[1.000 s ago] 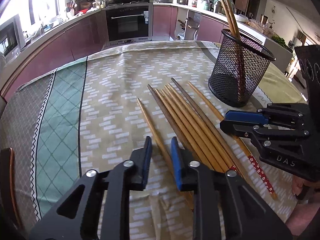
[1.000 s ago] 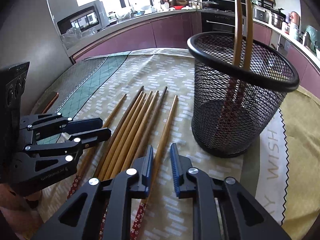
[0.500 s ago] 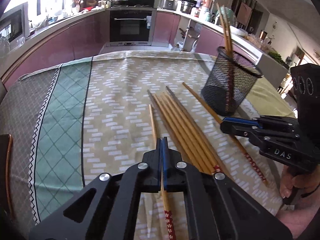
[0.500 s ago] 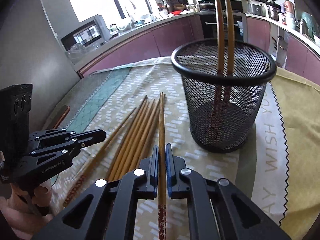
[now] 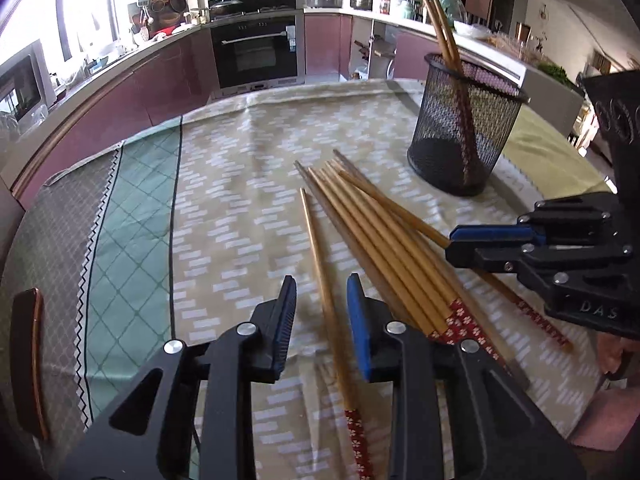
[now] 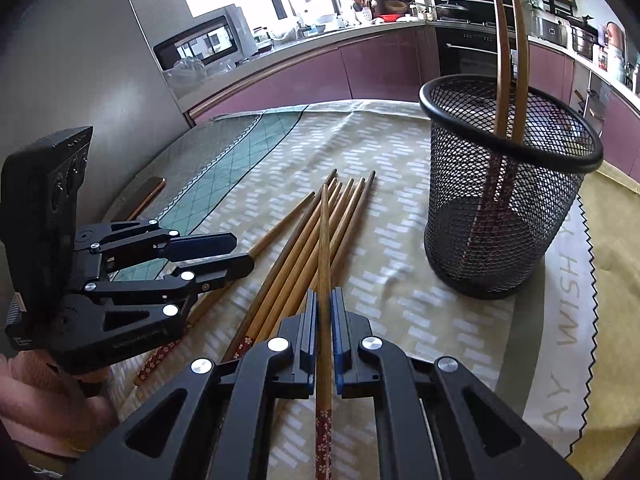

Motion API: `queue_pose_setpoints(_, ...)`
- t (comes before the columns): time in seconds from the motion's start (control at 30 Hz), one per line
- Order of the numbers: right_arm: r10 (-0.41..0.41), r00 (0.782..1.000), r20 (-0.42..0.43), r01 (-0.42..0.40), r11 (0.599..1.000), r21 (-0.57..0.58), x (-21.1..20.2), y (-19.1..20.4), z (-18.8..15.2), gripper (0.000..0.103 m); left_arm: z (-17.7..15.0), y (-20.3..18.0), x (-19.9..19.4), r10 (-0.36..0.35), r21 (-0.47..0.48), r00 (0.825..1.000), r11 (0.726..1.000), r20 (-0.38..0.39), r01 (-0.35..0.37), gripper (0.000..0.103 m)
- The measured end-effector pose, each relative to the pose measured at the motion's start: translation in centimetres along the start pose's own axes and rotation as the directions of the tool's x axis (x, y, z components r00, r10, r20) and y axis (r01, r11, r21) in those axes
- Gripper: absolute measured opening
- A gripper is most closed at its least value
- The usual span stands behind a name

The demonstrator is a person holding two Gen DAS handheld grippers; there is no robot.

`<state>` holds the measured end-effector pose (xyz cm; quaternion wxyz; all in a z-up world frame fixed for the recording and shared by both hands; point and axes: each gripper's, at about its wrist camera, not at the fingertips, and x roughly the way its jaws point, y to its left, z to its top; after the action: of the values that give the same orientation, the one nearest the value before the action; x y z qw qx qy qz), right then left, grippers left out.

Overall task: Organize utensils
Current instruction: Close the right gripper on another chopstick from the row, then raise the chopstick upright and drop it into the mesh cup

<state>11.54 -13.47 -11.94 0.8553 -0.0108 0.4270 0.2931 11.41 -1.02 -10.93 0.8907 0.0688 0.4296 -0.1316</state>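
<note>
On the bench point(image 5: 248, 152), two chopsticks are already stood in the mesh cup point(image 6: 508, 216), one is clamped in the right claw point(image 6: 325, 312), one is straddled by the wide left claw point(image 5: 322, 312), and a bundle point(image 5: 372, 232) is left.

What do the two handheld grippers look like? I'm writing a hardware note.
Both are matte black plastic with triangular cutouts and silver screws. The left gripper and right gripper have jaws lined with ribbed blue pads. The right one's side reads "DAS". A pink sleeve shows behind the left.
</note>
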Motion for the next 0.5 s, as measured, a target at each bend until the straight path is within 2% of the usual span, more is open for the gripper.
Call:
queue_pose_setpoints(0.07, -0.006, 1.000, -0.010, 0.006, 1.000, -0.001, 0.2, -0.1, -0.1, 0.006, -0.1, -0.1, 0.1, 0.009, 0.009, 1.000, 1.000, 0.006, -0.009, 0.024)
queue_pose_setpoints(0.17, -0.009, 1.000, -0.018, 0.009, 1.000, 0.001, 0.4, -0.2, 0.1, 0.007, 0.2, -0.2, 0.3, 0.001, 0.003, 1.000, 1.000, 0.003, -0.001, 0.010)
queue_pose_setpoints(0.33, 0.004, 1.000, -0.028, -0.004, 1.000, 0.008, 0.6, -0.6, 0.3, 0.010, 0.4, 0.0, 0.2, 0.002, -0.025, 1.000, 1.000, 0.002, -0.002, 0.008)
queue_pose_setpoints(0.5, 0.040, 0.999, -0.029, -0.039, 0.998, 0.045, 0.6, -1.5, 0.0, 0.006, 0.5, 0.5, -0.4, -0.034, -0.057, 0.999, 0.998, 0.013, 0.035, 0.007)
